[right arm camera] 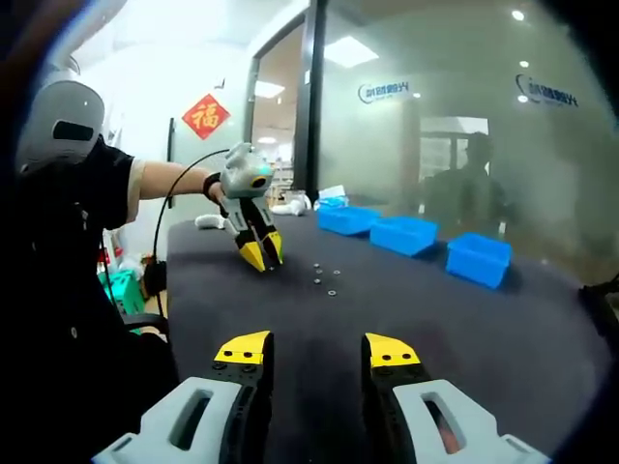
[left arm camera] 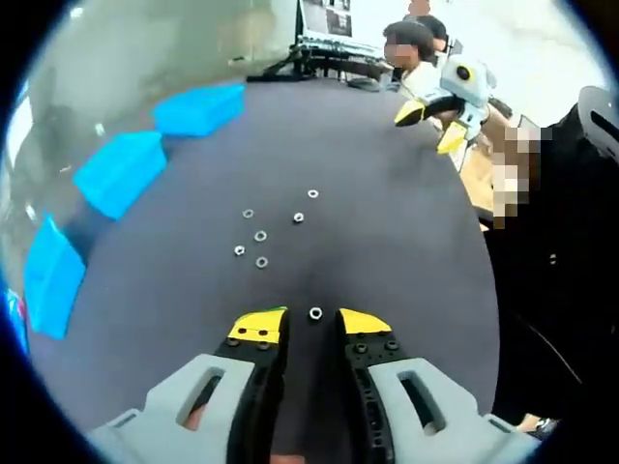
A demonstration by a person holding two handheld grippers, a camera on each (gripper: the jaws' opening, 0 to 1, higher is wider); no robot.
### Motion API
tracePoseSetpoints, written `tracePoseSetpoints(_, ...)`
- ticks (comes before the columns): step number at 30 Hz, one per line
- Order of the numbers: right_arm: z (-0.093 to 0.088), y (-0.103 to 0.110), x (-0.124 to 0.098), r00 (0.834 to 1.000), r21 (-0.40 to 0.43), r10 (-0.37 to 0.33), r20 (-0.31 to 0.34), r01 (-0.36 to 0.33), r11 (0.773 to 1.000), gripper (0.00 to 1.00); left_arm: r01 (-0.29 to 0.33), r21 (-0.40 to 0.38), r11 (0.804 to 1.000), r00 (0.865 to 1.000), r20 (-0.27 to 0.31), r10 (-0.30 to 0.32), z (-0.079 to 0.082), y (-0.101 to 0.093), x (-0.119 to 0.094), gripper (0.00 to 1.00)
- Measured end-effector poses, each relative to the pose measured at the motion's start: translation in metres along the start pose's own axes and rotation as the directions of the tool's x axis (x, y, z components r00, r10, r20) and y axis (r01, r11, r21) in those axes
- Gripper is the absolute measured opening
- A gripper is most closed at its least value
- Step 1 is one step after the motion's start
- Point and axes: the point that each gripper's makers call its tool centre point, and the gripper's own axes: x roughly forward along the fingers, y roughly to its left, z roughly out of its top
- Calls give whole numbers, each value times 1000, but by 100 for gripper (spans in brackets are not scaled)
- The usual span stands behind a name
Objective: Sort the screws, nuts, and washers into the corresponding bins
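With the left gripper spread open around a small silver metal nut on the dark grey table mat, closing off-centre could flick it away, while the right gripper hangs open and empty.

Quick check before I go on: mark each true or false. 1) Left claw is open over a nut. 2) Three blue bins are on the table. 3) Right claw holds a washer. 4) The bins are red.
1) True: the left claw is open, with a nut between its tips.
2) True: three bins sit on the table.
3) False: the right claw is open and empty.
4) False: they are blue.
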Motion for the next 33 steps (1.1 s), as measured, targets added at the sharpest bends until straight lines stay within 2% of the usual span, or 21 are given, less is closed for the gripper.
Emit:
tracePoseSetpoints(11,-1,-1,1,1000,4,0,5,0,1000,33,-16,17,1000,1000,-24,17,-2,3,0,12)
tracePoseSetpoints(20,-1,0,1,1000,6,1,8,-1,1000,33,-18,53,998,999,-42,20,-3,-2,1,6)
tracePoseSetpoints(26,-1,1,1,1000,5,5,6,-5,1000,33,-22,47,999,999,-29,24,-3,-2,0,6)
tracePoseSetpoints(33,1,2,1,1000,6,6,8,-6,1000,33,-37,24,999,999,14,37,-1,1,-4,5)
